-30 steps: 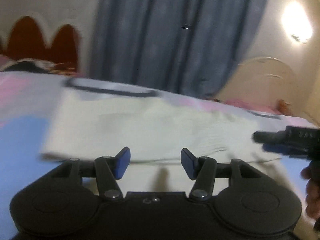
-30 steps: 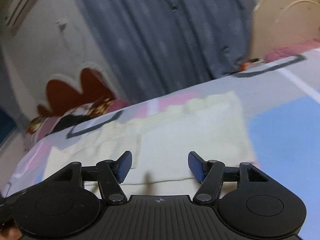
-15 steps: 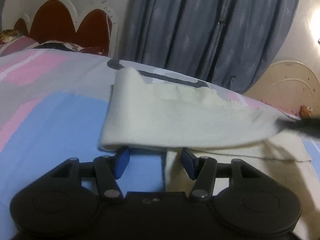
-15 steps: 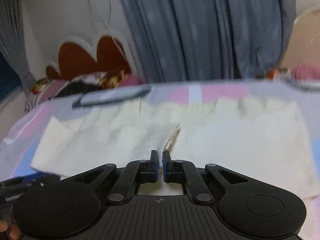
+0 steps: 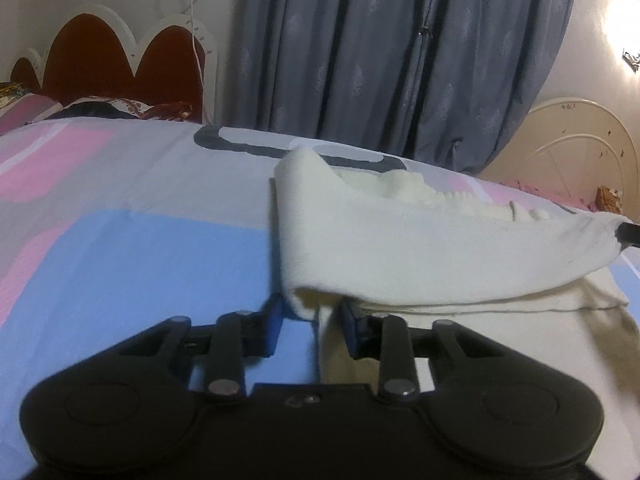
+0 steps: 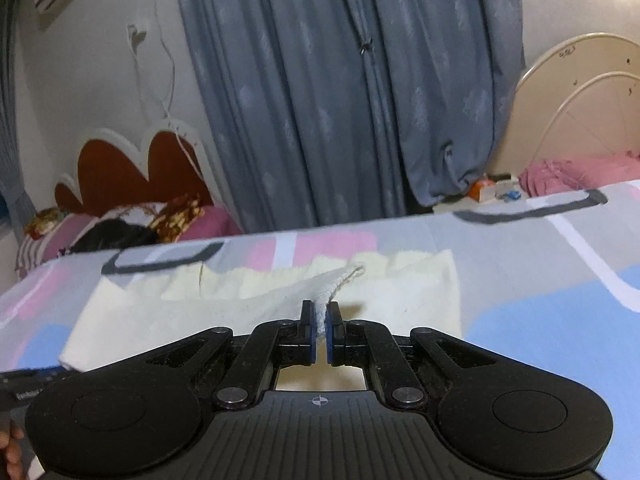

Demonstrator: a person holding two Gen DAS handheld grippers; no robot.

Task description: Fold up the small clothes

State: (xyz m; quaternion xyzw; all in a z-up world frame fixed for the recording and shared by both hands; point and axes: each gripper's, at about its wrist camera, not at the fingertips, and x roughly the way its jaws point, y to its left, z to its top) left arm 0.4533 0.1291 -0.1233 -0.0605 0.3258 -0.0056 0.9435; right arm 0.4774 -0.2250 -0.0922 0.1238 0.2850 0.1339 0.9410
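- while the cream-white soft knit garment (image 6: 256, 308) lies spread across the pink, blue and grey patterned bedsheet (image 6: 540, 256) straight ahead of both claws, one edge of it is lifted off the bed.
- right claw (image 6: 319, 334): blue pads pressed together on a bunched fold of the cream cloth; the pinched ridge runs forward and up from the fingertips.
- left claw (image 5: 313, 322): fingers parted, blue pads either side of the garment's near left corner (image 5: 304, 304); the cloth edge sits in the gap, and the pads do not look closed on it.
- from the left wrist view, the raised band of cloth stretches from just ahead of the fingers toward the far right, where a dark tip of the other tool (image 5: 628, 234) meets it.
- a flat lower layer of the same cloth (image 5: 480, 308) rests on the sheet under the raised band, right of the left claw.
- beyond the bed: grey-blue pleated curtain (image 6: 340, 92), red scalloped headboard with white trim (image 5: 120, 68) far left, cream arched panel (image 6: 580, 112) far right.
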